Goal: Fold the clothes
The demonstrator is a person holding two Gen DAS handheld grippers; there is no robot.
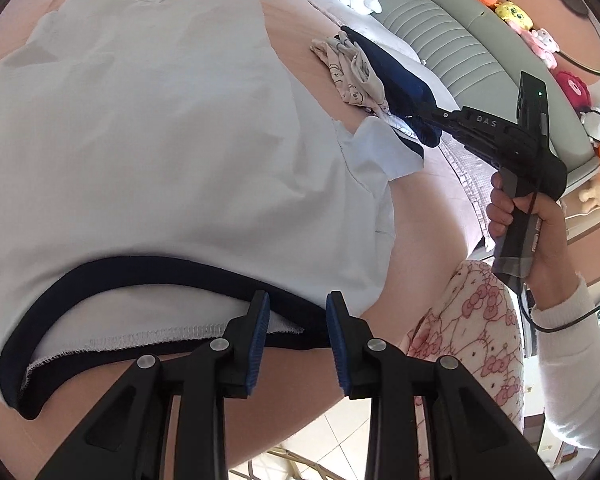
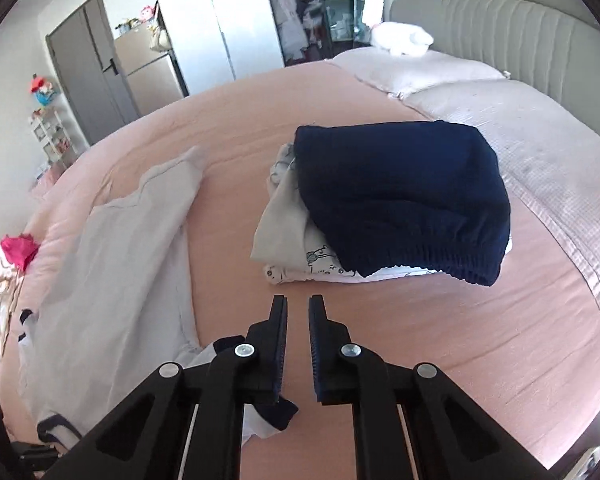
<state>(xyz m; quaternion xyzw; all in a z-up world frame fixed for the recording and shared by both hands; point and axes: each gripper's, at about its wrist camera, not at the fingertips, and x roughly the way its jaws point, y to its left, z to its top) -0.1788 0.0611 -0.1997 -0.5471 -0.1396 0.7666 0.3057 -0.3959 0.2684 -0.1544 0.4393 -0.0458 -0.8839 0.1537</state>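
A white T-shirt (image 1: pixel 160 140) with a navy collar (image 1: pixel 140 268) lies spread flat on the pink bed (image 1: pixel 300 40). My left gripper (image 1: pixel 298 320) hovers open right at the collar's near edge, nothing pinched between its blue pads. In the right wrist view the same shirt (image 2: pixel 112 248) stretches along the left. Its navy-trimmed sleeve (image 2: pixel 276 416) lies under my right gripper (image 2: pixel 298 312), which is open with a narrow gap and holds nothing. From the left wrist view the right gripper (image 1: pixel 420 112) points at the sleeve (image 1: pixel 384 148) beside the folded pile.
A folded pile sits mid-bed: a navy knit (image 2: pixel 400 200) on top of a printed cream garment (image 2: pixel 300 256). Pillows (image 2: pixel 520 140) and a padded headboard (image 2: pixel 500 20) lie beyond. Red and cream clothes (image 2: pixel 8 264) sit at the bed's left edge. A hand (image 1: pixel 540 224) and a patterned trouser leg (image 1: pixel 480 328) are at the right.
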